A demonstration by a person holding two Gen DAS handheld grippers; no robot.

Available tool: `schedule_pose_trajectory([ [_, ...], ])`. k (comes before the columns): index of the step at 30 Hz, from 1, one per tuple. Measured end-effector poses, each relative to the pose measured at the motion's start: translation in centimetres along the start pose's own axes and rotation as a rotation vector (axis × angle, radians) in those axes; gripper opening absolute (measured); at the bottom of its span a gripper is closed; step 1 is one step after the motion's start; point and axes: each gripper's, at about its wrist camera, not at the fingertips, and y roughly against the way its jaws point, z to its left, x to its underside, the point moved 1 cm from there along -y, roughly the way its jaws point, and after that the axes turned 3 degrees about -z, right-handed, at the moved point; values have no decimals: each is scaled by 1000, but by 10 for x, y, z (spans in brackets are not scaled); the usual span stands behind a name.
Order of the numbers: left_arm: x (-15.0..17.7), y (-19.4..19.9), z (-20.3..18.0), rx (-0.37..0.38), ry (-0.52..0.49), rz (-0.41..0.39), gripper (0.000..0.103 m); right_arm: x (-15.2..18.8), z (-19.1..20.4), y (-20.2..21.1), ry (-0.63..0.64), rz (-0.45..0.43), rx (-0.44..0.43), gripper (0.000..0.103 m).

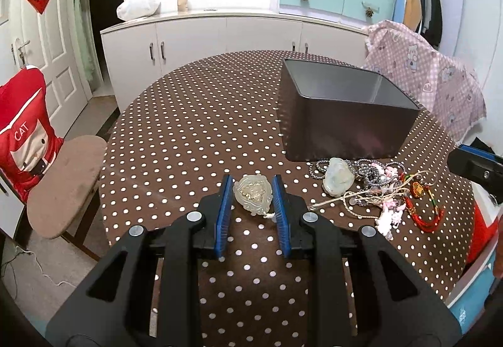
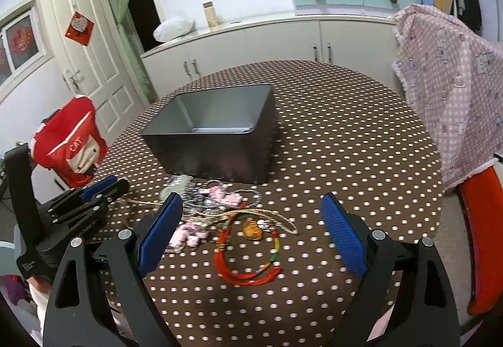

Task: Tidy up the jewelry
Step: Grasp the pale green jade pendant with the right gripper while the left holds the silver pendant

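A pale carved jade pendant [image 1: 251,196] sits between the blue pads of my left gripper [image 1: 252,181], which is shut on it just above the brown polka-dot tablecloth [image 1: 195,126]. Its cream cord trails right toward a tangled pile of bead bracelets and pink charms [image 1: 377,180]. A second pale jade pendant [image 1: 338,177] lies in that pile, and a red cord bracelet [image 2: 248,249] lies in front of it. My right gripper [image 2: 251,202] hangs open over the red bracelet, touching nothing. An open dark metal box [image 2: 213,139] stands just behind the pile.
A chair with a red cat cushion [image 1: 25,139] stands at the table's left edge. A pink checked cloth [image 2: 449,89] drapes over a chair on the right. White cabinets [image 1: 220,35] line the wall behind the round table.
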Motion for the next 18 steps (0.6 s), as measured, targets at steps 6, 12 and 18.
schedule_pose_trajectory([
  [6,4,12,10,27,-12,-70,26,3,21,-5,38,3,-75,86],
  [12,5,22,29,63,30,-120,26,5,48,-20,99,12,-175,86],
  [18,11,16,42,80,74,-113,26,-1,70,-39,142,8,-248,85],
])
